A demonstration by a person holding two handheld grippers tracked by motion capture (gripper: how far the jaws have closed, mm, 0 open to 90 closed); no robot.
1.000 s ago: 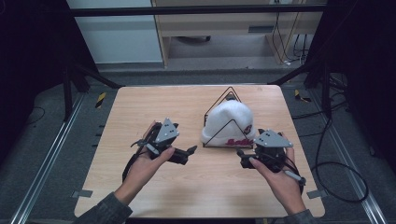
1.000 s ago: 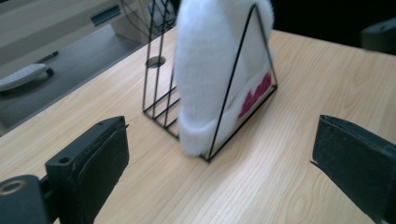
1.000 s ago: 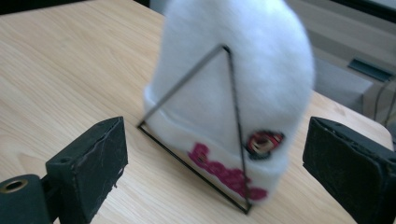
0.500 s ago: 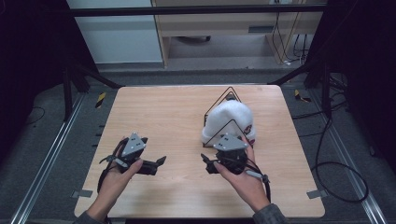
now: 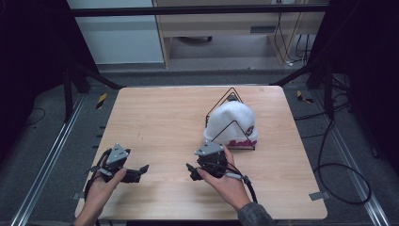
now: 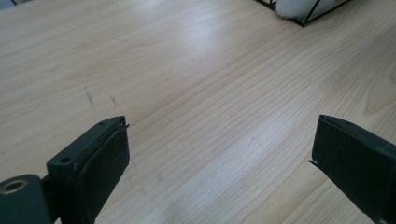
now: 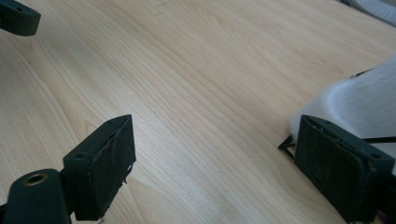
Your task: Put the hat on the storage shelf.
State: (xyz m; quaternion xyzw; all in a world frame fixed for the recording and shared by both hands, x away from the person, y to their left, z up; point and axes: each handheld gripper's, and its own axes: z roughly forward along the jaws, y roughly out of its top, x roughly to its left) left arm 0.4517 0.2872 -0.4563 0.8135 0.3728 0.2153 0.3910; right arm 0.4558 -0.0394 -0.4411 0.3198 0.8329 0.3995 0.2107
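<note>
High view: a white beanie [image 5: 231, 123] on a black wire stand [image 5: 229, 96] sits at about two o'clock on the counter [image 5: 160, 117]. The right tongs [image 5: 191, 171] lie just at its seven o'clock, the left tongs [image 5: 142, 169] well apart at eight.

Left gripper view: jaws wide, bare wood between.

Right gripper view: jaws gaping, having just narrowed slightly, nothing between them; the beanie is beside the right jaw.
</note>
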